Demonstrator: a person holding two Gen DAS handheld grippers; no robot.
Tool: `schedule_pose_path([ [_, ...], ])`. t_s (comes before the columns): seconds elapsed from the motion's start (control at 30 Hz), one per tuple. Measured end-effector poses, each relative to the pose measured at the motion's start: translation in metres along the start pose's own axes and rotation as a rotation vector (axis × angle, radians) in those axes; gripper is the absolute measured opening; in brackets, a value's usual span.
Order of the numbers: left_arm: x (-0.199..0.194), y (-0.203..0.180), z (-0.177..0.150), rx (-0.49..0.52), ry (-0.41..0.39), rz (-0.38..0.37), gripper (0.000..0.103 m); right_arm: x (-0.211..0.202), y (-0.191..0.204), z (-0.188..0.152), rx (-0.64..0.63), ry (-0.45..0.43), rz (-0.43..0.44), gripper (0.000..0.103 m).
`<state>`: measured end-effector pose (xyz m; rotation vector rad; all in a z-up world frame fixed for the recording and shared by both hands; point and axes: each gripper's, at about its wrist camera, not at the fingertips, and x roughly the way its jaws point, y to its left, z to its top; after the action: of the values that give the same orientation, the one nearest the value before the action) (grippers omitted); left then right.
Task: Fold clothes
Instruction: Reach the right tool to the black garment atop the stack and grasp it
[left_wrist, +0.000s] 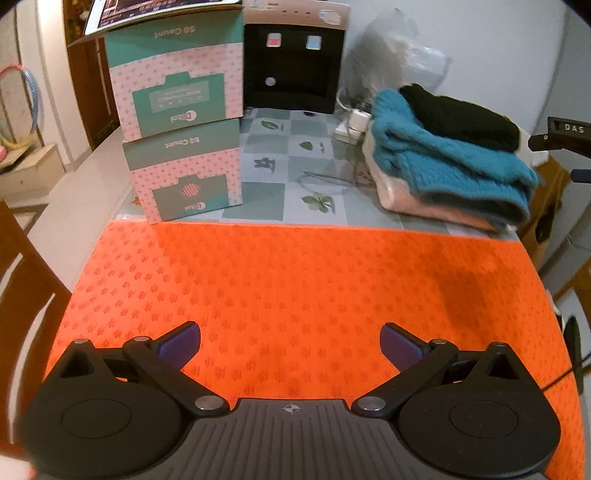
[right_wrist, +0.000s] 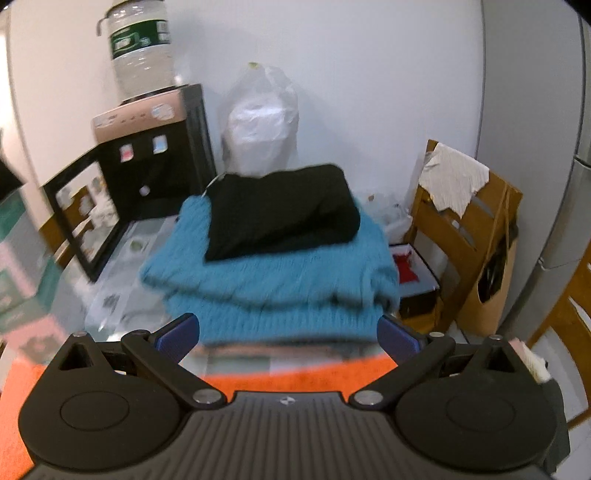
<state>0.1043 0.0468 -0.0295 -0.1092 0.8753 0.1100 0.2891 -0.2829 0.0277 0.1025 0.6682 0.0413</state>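
Stack of clothes (left_wrist: 447, 162) sits at about 2 o'clock in the left wrist view, on the far right part of the tabletop (left_wrist: 266, 173), just beyond the far edge of the orange mat (left_wrist: 295, 288). Three layers show: black garment (right_wrist: 280, 210) on top, teal knit (right_wrist: 273, 288) under it, a pale pink piece (left_wrist: 432, 206) at the bottom. All three lie squared off and flat, edges roughly aligned, so they read as folded. The orange mat carries no garment in either view. This scene fits two stages: a folded pile with every piece done, or a pile between pieces with another garment somewhere out of frame; the pictures do not settle which. Left gripper (left_wrist: 290, 341) hovers over the near half of the mat, fingers spread wide, nothing between them. Right gripper (right_wrist: 288, 338) points straight at the stack at 12 o'clock, fingers likewise apart and holding nothing, the teal knit's near edge just past their tips; whether they touch it cannot be told, as this view is blurred. Outward: two pink-and-green boxes (left_wrist: 181, 122) at 11 o'clock, a black water dispenser (left_wrist: 293, 59) at 12, a white plastic bag (right_wrist: 262, 125) behind the stack.
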Motion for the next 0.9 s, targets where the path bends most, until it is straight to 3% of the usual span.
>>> schedule_pose_path([
  [0.27, 0.039, 0.005, 0.024, 0.000, 0.003, 0.026, 0.103, 0.093, -0.001, 0.052, -0.030, -0.046, -0.050, 0.103],
  [0.53, 0.068, 0.011, 0.024, -0.037, 0.074, 0.007, 0.103, 0.158, 0.002, 0.078, -0.103, -0.071, -0.084, 0.102],
  [0.6, 0.071, 0.011, 0.023, -0.041, 0.087, 0.001, 0.103, 0.168, 0.006, 0.080, -0.144, -0.079, -0.116, 0.094],
  [0.67, 0.070, 0.012, 0.022, -0.044, 0.090, -0.005, 0.103, 0.171, 0.008, 0.081, -0.184, -0.095, -0.157, 0.065],
  [0.7, 0.068, 0.013, 0.021, -0.046, 0.088, -0.008, 0.103, 0.169, 0.008, 0.083, -0.186, -0.105, -0.165, 0.058],
  [0.87, 0.050, 0.016, 0.017, -0.060, 0.068, -0.017, 0.103, 0.132, 0.002, 0.090, -0.124, -0.133, -0.099, 0.003],
  [0.9, 0.045, 0.016, 0.016, -0.063, 0.064, -0.019, 0.103, 0.120, 0.003, 0.091, -0.116, -0.142, -0.082, 0.003],
])
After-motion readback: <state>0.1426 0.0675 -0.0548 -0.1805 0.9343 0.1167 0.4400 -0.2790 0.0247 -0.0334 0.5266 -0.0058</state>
